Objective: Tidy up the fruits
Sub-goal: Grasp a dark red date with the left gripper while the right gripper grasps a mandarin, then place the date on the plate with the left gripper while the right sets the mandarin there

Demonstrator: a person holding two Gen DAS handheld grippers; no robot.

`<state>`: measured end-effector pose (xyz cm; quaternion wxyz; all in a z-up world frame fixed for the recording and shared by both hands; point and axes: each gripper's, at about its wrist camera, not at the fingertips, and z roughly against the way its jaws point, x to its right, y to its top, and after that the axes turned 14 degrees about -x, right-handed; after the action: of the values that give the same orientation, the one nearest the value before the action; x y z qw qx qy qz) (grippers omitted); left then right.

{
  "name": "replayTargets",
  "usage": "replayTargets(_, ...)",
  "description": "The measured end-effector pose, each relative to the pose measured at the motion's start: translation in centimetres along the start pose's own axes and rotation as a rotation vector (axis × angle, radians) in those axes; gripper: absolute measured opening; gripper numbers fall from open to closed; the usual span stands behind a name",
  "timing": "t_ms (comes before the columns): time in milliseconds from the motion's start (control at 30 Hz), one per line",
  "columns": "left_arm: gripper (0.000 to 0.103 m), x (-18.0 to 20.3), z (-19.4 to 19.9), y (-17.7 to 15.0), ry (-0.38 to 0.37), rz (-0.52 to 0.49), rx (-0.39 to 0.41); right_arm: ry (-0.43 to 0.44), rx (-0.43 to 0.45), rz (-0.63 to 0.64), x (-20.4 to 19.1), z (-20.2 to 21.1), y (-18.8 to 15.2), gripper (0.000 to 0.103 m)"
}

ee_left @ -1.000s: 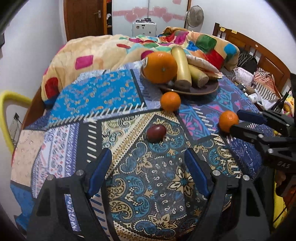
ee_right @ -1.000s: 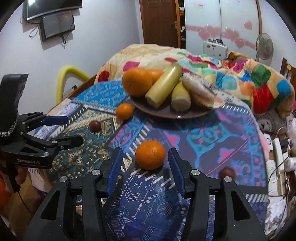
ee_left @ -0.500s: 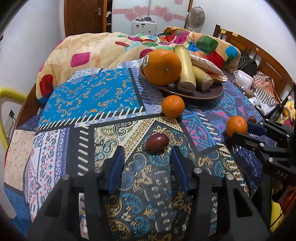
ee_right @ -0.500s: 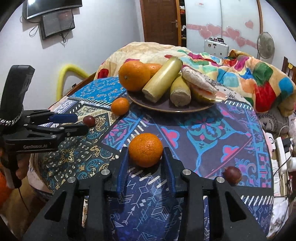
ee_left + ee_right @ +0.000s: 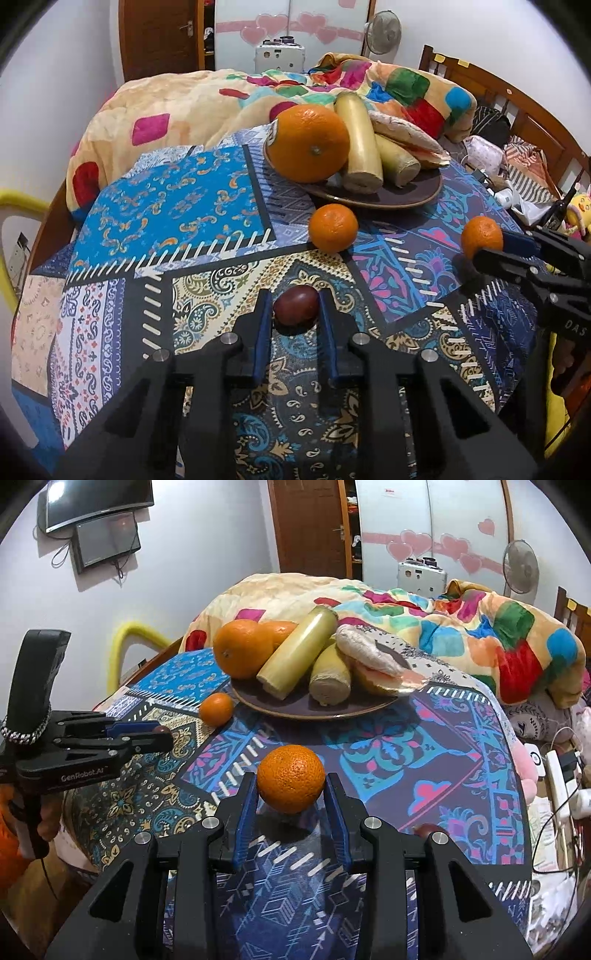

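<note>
My left gripper (image 5: pixel 296 308) is shut on a small dark red fruit (image 5: pixel 295 304) that rests on the patterned tablecloth. My right gripper (image 5: pixel 290 794) is shut on a tangerine (image 5: pixel 290 778), held just above the cloth; it also shows in the left wrist view (image 5: pixel 481 236). A second tangerine (image 5: pixel 333 228) lies in front of a brown plate (image 5: pixel 402 192) that holds a large orange (image 5: pixel 308 142), two pale yellow sticks (image 5: pixel 360 142) and a wrapped item. Another dark red fruit (image 5: pixel 424 829) lies partly hidden behind my right gripper's right finger.
A colourful blanket (image 5: pixel 461 627) is piled behind the plate. A wooden bed frame (image 5: pixel 517 110) with cluttered items stands to the right. A power strip and cables (image 5: pixel 557 779) lie beyond the table's right edge. A yellow chair back (image 5: pixel 11 206) stands at the left.
Both grippers have moved forward and closed. The left one now holds the dark red fruit. The right one holds the tangerine, lifted slightly.
</note>
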<state>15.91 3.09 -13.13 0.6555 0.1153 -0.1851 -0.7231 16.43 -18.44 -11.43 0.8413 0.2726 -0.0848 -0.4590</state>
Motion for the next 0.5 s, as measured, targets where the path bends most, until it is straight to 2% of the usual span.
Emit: replayTargets(500,0.025,2.8,2.5,3.0,-0.034,-0.047,0.121,-0.027,0.066,-0.019,2.0,1.7,2.7,0.034)
